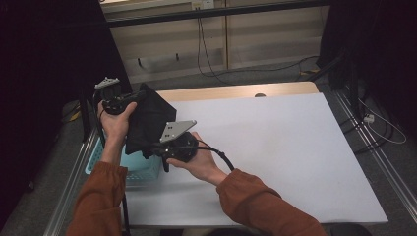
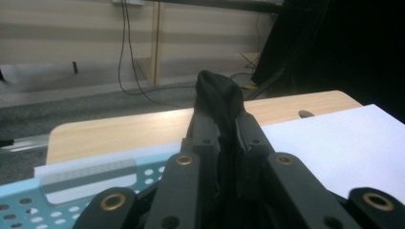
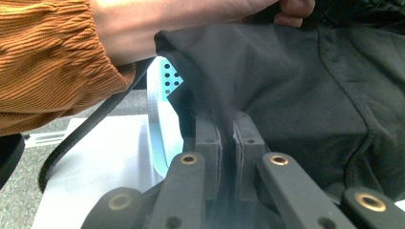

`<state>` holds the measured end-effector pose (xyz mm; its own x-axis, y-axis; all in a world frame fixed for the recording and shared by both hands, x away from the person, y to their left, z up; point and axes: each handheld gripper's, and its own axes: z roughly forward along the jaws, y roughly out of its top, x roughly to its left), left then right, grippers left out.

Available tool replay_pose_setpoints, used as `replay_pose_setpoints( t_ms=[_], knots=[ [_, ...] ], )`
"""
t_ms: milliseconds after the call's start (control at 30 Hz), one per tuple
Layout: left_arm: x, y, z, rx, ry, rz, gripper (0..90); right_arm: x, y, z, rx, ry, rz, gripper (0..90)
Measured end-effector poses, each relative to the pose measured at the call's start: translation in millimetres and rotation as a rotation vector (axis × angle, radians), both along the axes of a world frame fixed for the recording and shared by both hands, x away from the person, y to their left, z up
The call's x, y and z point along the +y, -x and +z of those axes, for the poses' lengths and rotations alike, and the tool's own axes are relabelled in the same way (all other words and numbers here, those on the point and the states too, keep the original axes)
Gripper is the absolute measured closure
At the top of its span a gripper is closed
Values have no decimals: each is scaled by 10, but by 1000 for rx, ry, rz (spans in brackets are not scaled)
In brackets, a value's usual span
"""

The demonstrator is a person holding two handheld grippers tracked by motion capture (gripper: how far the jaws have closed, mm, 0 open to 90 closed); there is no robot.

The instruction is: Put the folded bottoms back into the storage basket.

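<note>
A black cloth garment (image 1: 147, 118) hangs between my two grippers above the table's left edge. My left gripper (image 1: 129, 98) grips its upper corner at the far left; in the left gripper view a fold of the black cloth (image 2: 217, 98) sticks up from the closed jaws of the left gripper (image 2: 224, 129). My right gripper (image 1: 156, 147) holds the lower edge. In the right gripper view, the right gripper (image 3: 228, 129) pinches the black cloth (image 3: 296, 90), which spreads ahead of it.
A light blue perforated basket (image 1: 142, 169) sits at the table's left edge under the cloth, also seen as basket rim (image 2: 71, 183) and basket wall (image 3: 165, 81). The white-covered table (image 1: 275, 147) stretches to the right. Cables lie on the floor beyond.
</note>
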<state>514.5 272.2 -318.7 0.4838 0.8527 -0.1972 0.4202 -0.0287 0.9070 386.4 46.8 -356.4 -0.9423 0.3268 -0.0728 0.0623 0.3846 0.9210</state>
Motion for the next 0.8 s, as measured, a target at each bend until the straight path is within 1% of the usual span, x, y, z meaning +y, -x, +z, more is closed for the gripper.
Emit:
replay_pose_setpoints(
  t_ms=[133,233,267,300,333,367,567,600,733,800],
  knots=[
    [16,-35,-17,4,-16,3,813,40,-36,-11,6,1,-2,844],
    [57,-54,-16,2,-10,10,814,80,-54,-2,12,-6,-3,844],
    [67,-57,-12,1,-3,15,813,93,-57,4,20,-13,0,844],
    [84,-58,-5,3,-3,12,813,108,-58,14,21,-16,-2,844],
    [91,-57,-4,3,8,12,813,124,-59,22,15,-14,-2,844],
    [101,-51,1,5,7,10,814,142,-61,29,14,-14,1,844],
    [177,-60,-5,1,-16,21,813,250,-76,12,20,-8,8,844],
    [195,-64,-13,1,-31,24,813,263,-82,6,26,-9,8,844],
    [261,-71,-32,-1,-28,30,813,305,-105,-10,28,-7,7,845],
    [287,-71,-41,-2,-27,44,813,323,-118,-13,30,-12,6,844]
  ],
)
